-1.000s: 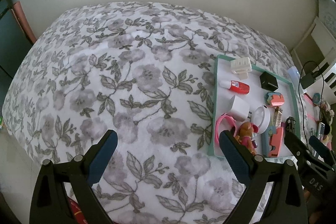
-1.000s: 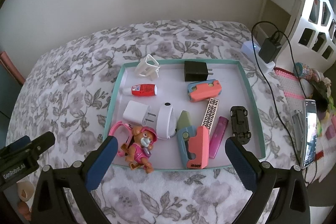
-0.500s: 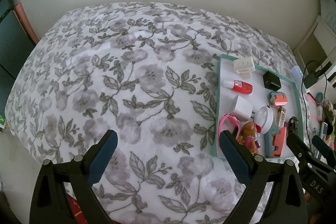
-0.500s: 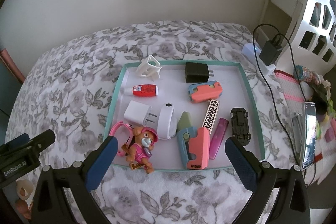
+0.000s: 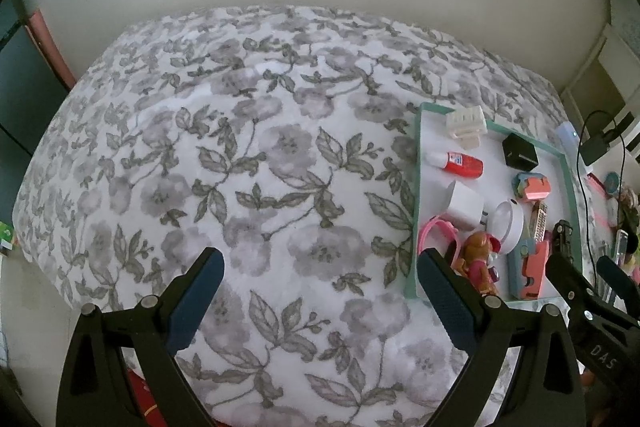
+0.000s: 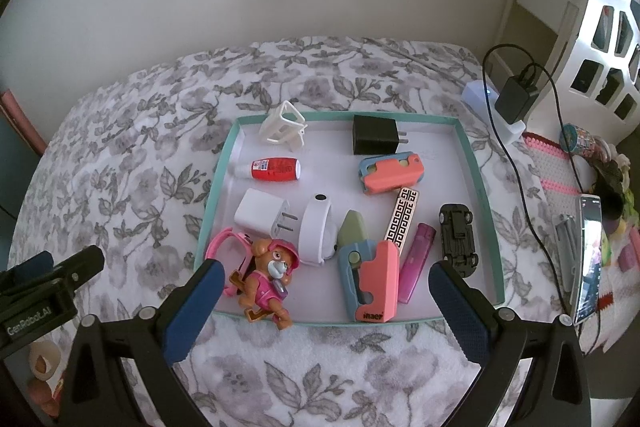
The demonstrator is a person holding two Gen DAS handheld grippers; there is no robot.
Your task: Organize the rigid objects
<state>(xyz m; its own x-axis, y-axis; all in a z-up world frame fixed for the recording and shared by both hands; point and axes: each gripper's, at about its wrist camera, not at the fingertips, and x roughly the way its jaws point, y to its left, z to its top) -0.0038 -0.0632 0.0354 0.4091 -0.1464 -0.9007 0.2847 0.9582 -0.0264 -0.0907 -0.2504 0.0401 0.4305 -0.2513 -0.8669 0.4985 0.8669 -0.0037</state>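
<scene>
A teal-rimmed tray (image 6: 476,163) (image 5: 418,163) lies on the floral bedspread and holds several small items. Among them are a pink toy dog (image 6: 268,275) (image 5: 482,263) at the tray's near left corner, a white charger (image 6: 262,217), a red bottle (image 6: 276,169), a black charger (image 6: 375,135), a black toy car (image 6: 459,239) and a coral-and-blue cutter (image 6: 372,281). My right gripper (image 6: 326,291) hovers open over the tray's near edge, nothing between its fingers. Left of the tray, my left gripper (image 5: 320,285) stands open above bare bedspread.
A phone (image 6: 588,259) lies on the bed to the tray's right, beside a black adapter with its cable (image 6: 516,99) and a pink knitted mat (image 6: 556,163). White shelving (image 6: 600,7) stands at the far right. The floral bedspread (image 5: 240,167) spreads left of the tray.
Both views have drawn back and risen slightly, so the tray looks a little smaller and farther. Both grippers stay open and the tray's items have not moved.
</scene>
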